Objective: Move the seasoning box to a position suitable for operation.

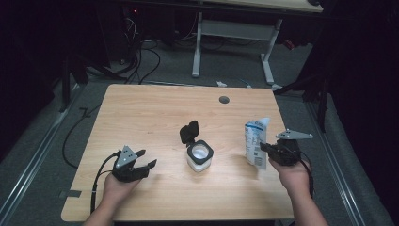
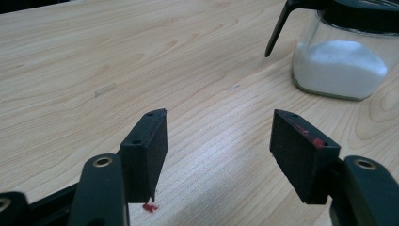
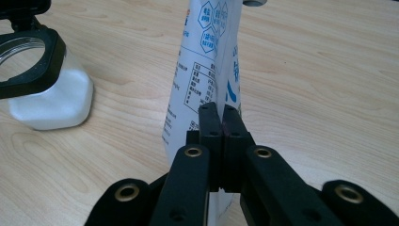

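- High view: wooden table (image 1: pixel 155 113), light grain, with a round grey grommet (image 1: pixel 224 100) toward 12 o'clock of its centre.
- High view: glass jar (image 1: pixel 199 157), square-shouldered, black collar, hinged black lid (image 1: pixel 189 132) flipped up at its 11 o'clock; white powder inside. Stands upright just below table centre.
- High view: white-and-blue pouch (image 1: pixel 257 142), upright, at 3 o'clock of the jar and apart from it, near the table's right edge.
- High view: right gripper (image 1: pixel 264 149), held in a hand (image 1: pixel 292 173) entering from 5 o'clock; jaws pressed together on the pouch's lower edge; grey three-cornered plate on top.
- High view: left gripper (image 1: pixel 146 158), held in a hand (image 1: pixel 117 186) at 7 o'clock of the jar, well apart from it; jaws spread, nothing between them.
- Left gripper view: left gripper (image 2: pixel 219 141), two black pads standing wide apart over bare table; a red smear on the right pad. Jar (image 2: pixel 341 61) at 1 o'clock, its lid edge (image 2: pixel 277 28) hanging to its left.
- Right gripper view: right gripper (image 3: pixel 221 123), jaws closed tight on a thin fold of the pouch (image 3: pixel 207 61), which rises upright toward 12 o'clock, printed with blue text and a table of small type. Jar (image 3: pixel 44 89) at 10 o'clock, mouth open, clear of the pouch.
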Available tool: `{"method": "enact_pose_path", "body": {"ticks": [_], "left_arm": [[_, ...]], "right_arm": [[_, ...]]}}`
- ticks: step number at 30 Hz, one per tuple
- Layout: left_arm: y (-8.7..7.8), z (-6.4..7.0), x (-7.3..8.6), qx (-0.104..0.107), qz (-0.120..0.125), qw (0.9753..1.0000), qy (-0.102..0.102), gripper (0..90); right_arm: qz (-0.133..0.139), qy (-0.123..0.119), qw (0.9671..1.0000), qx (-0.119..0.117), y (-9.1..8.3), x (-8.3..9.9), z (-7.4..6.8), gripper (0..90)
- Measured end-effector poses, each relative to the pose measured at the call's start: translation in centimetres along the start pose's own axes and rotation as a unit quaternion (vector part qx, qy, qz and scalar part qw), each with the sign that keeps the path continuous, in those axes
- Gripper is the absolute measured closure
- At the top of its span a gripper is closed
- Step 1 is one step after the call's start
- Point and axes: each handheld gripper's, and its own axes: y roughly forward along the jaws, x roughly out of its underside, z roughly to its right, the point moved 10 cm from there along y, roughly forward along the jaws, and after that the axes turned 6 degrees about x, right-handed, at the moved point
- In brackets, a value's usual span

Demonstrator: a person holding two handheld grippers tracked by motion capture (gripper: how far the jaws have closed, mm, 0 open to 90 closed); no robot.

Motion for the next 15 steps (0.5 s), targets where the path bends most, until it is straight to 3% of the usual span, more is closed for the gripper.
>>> {"method": "enact_pose_path", "body": {"ticks": [15], "left_arm": [[-0.11,-0.29,0.17,-0.010,-0.002,0.9999,-0.002,37.0]], "right_arm": [[0.078,0.008,0.9969,0.003,0.27,0.64,-0.91,89.9]]}}
